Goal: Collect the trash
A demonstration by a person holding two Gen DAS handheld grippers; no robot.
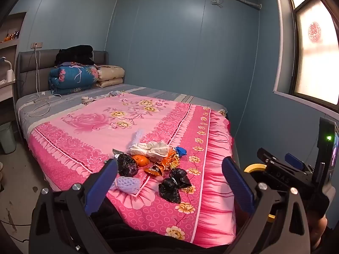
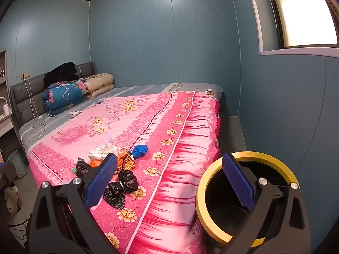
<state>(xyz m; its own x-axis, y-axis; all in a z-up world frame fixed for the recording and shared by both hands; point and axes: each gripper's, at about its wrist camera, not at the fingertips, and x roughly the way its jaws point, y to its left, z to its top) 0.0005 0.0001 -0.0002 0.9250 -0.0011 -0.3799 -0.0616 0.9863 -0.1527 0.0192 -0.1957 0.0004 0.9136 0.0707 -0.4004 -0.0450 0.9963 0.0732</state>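
Note:
A pile of trash lies on the pink floral bedspread near the bed's foot. It holds crumpled black bags, a white tissue wad, an orange wrapper, a blue scrap, an orange fruit and a purple foam net. My left gripper is open and empty, short of the pile. My right gripper is open and empty, between the pile and a yellow-rimmed black bin.
Folded quilts and dark clothes are stacked at the headboard, with white cables on the grey sheet. A pale bin stands on the floor to the left. Blue walls and a window close off the right side.

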